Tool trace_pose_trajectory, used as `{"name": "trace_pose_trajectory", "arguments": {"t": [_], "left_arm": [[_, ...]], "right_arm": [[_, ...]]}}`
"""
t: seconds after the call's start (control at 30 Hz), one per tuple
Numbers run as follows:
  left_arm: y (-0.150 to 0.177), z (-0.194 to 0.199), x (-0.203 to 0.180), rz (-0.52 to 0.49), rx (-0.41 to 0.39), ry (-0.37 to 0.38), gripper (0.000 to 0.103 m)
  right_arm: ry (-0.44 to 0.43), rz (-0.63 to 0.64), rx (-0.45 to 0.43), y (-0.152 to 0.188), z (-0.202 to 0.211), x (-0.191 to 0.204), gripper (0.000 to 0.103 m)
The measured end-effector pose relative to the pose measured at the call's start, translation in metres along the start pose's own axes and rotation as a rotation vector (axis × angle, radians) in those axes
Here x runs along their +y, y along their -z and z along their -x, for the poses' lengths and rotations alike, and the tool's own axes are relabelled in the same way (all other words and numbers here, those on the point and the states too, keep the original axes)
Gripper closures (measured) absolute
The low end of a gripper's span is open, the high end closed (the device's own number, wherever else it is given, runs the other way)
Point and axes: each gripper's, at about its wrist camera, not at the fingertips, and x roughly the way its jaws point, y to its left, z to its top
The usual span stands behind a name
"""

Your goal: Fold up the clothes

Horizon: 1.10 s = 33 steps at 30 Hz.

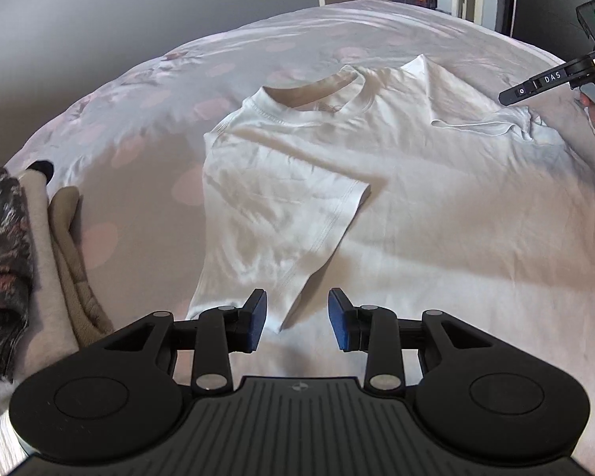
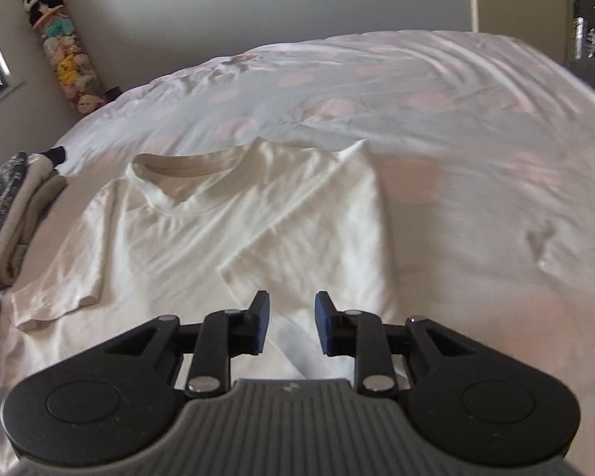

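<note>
A white T-shirt [image 1: 289,182] lies flat on the bed, collar toward the far side. Its left sleeve is folded in over the body and ends near my left gripper [image 1: 296,323], which is open and empty just above the sleeve's corner. In the right wrist view the shirt [image 2: 186,230] shows its right side folded inward, the fold edge running toward my right gripper [image 2: 292,325], which is open and empty above the shirt's lower part. The right gripper's body [image 1: 551,79] also shows at the right edge of the left wrist view.
A stack of folded clothes [image 1: 23,246] sits at the bed's left edge, also in the right wrist view [image 2: 12,206]. The bedsheet [image 2: 456,119] is pale with pink dots. A column of plush toys [image 2: 65,51] stands in the far left corner.
</note>
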Motion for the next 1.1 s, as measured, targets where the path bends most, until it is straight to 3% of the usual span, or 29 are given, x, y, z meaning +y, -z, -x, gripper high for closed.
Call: {"name": "trace_pose_trajectory", "arguments": {"t": [0.3,0.4,0.5,0.6,0.73,1.0,1.1], "left_arm": [[-0.081,-0.043,-0.059,-0.132,-0.045,0.078,0.071],[-0.112,-0.064,-0.078,-0.186,-0.050,0.115,0.071],[-0.143,-0.086,-0.093,-0.222,-0.057,0.154,0.071],[-0.175,-0.110,-0.107,-0.251,-0.062,0.180,0.061],[-0.212,-0.139,-0.122,-0.274,-0.052,0.224,0.061],[-0.258,-0.199,-0.145,-0.303,-0.017,0.268,0.060],[-0.272,-0.221,-0.148,-0.291,-0.004,0.285,0.060]], "right_arm": [[0.199,-0.179,-0.082,0.046,0.024,-0.060,0.074],[0.177,-0.211,-0.075,0.052,0.020,-0.071,0.074],[0.163,-0.138,-0.067,0.051,0.019,-0.063,0.074],[0.152,-0.058,-0.059,0.048,0.018,-0.053,0.074],[0.146,0.037,-0.052,0.045,0.021,-0.045,0.074],[0.103,0.153,0.023,0.050,0.020,-0.037,0.072],[0.107,0.149,0.010,0.052,0.015,-0.037,0.072]]}}
